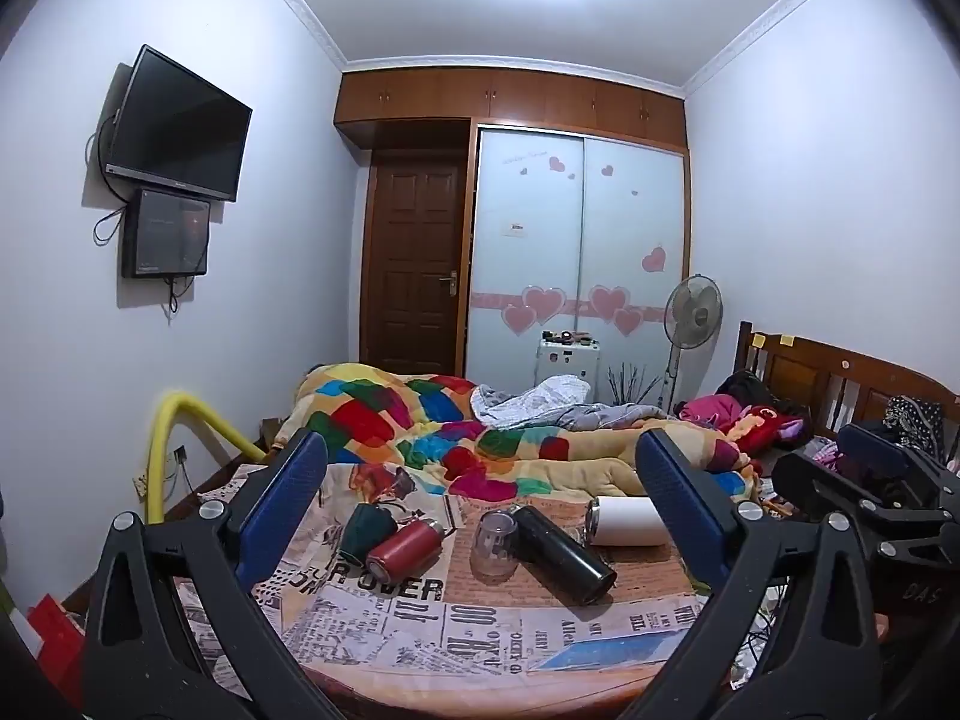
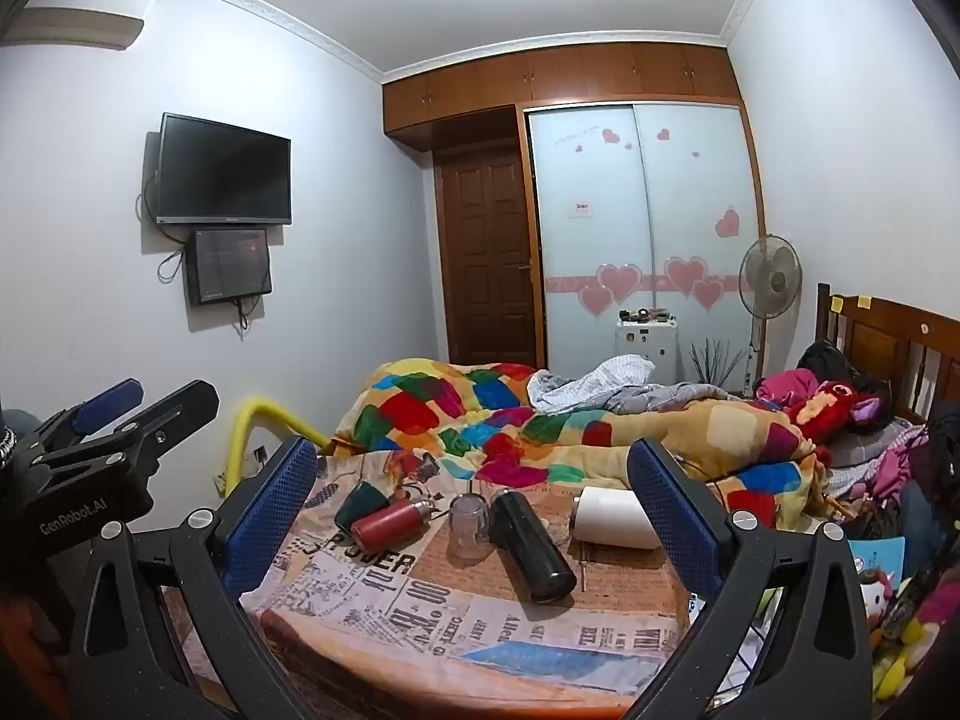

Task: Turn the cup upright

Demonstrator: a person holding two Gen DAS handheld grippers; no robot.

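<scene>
On the newspaper-print table (image 1: 420,630) (image 2: 456,618) lie several drink vessels. A dark green cup (image 1: 365,529) (image 2: 362,503) lies on its side at the left, next to a red bottle (image 1: 403,551) (image 2: 389,523). A clear glass cup (image 1: 495,545) (image 2: 469,525) stands mouth down in the middle. A black flask (image 1: 564,552) (image 2: 531,543) and a white tumbler (image 1: 627,519) (image 2: 613,517) lie on their sides. My left gripper (image 1: 480,516) and right gripper (image 2: 474,516) are both open, empty, held back from the table's near edge.
A bed with a colourful quilt (image 1: 480,438) (image 2: 540,426) lies right behind the table. A yellow padded rail (image 1: 174,438) stands at the left. The right gripper's body (image 1: 870,498) shows at the right of the left wrist view; the left gripper's body (image 2: 90,456) shows at the left of the right wrist view.
</scene>
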